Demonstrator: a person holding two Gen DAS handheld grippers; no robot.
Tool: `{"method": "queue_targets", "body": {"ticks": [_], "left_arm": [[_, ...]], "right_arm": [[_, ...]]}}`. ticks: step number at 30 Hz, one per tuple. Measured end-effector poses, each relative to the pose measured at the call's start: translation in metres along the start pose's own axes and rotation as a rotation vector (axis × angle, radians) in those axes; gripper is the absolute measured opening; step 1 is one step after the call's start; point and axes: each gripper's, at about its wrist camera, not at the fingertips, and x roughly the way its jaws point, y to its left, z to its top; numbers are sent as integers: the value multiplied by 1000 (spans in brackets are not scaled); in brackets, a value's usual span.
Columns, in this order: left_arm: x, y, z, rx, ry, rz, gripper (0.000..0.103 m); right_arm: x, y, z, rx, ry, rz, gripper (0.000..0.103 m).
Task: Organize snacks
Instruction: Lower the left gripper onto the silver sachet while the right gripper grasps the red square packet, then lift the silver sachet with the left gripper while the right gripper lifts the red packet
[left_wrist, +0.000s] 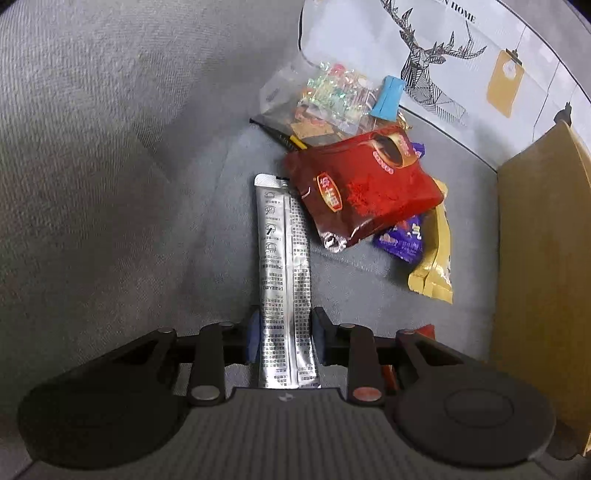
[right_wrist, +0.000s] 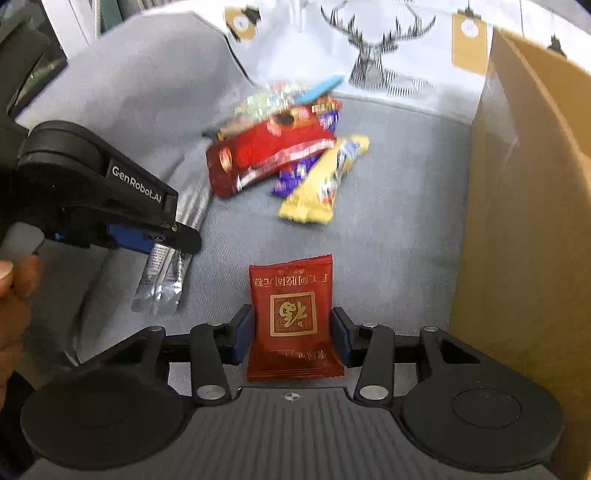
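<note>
My left gripper (left_wrist: 286, 338) is shut on a long silver stick sachet (left_wrist: 282, 266), which points forward over the grey sofa seat. The left gripper also shows in the right wrist view (right_wrist: 162, 240), still gripping the silver sachet (right_wrist: 162, 280). My right gripper (right_wrist: 293, 332) is shut on a small dark red snack packet (right_wrist: 293, 317) with gold characters. Ahead lies a snack pile: a large red pouch (left_wrist: 362, 188), a purple packet (left_wrist: 402, 240), a yellow packet (left_wrist: 436, 258) and a clear bag of colourful candies (left_wrist: 325, 96).
A brown cardboard box (right_wrist: 524, 221) stands at the right, also in the left wrist view (left_wrist: 543, 258). A white deer-print cushion (left_wrist: 424, 48) leans at the back. The grey sofa seat (left_wrist: 110, 184) stretches to the left.
</note>
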Motion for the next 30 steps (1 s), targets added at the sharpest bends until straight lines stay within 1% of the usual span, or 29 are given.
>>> {"method": "queue_targets", "body": {"ticks": [2,3,6,9,11,13,15,18,20,21,22,24,26,28,30], "left_arm": [[1,-4,0,10,-5,25,35],[3,-7,1,22,-8,38,37],[6,-17,2,80,-20,77,37],[6,-20,1,112,-28,97,37],[5,-20,1,117,-35,101,35],[5,-18,1,111,-43,99,32],[-1,-12,4,69,-68,78,30],[-15,-3,9,2,-146,18,29],[-24,-2,11,-20,-191,-17,26],[-27,-3,13,-28,-209,-32,22],[-29,-3,14,-33,-225,-46,6],[-34,-5,15,-32,-253,-71,6],[-34,-10,15,-17,-256,-72,6],[-31,-10,15,-28,-238,-75,7],[-26,-1,19,-85,-225,-96,7]], "right_arm": [[-1,2,0,-3,0,8,54],[0,2,0,-2,1,9,54],[0,1,0,3,2,6,54],[0,2,1,-6,3,4,54],[1,3,0,-16,4,0,55],[0,4,0,-28,-1,-9,51],[-4,4,1,-16,-23,-13,47],[-20,2,5,13,-121,1,47],[-32,1,8,22,-189,6,46],[-38,1,10,27,-223,6,46],[-45,1,11,31,-263,5,46],[-54,-3,14,41,-319,6,46],[-63,-6,16,58,-369,9,47],[-67,-11,18,72,-387,13,46],[-69,-14,16,85,-387,14,47]]}}
